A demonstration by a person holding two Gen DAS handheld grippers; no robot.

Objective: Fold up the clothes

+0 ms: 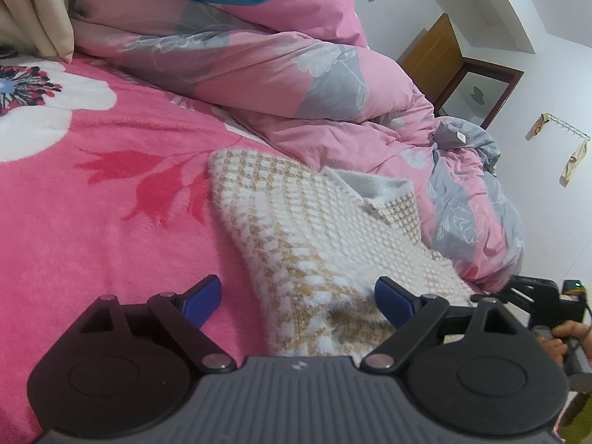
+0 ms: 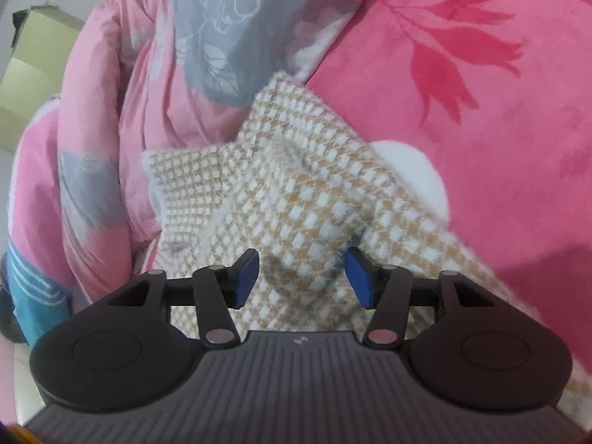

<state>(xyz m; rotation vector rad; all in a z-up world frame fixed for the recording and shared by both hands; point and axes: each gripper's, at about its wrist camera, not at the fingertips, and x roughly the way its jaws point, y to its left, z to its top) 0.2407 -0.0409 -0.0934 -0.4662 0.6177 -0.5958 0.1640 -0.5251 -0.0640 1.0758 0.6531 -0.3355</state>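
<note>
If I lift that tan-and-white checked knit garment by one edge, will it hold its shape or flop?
The tan-and-white checked knit garment will likely flop: it already lies in soft folds on the pink fleece blanket. Its fuzzy surface probably grips well, and may cling slightly to the fleece. It looks thick, so perhaps moderately heavy.

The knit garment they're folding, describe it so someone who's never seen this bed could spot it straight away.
Start from the bright pink fleece blanket covering the bed, then look along its edge where the bunched pink and grey floral duvet lies. The knit garment lies between them, partly folded. It alone is fuzzy with a small tan and white check; everything around it is pink or floral.
</note>
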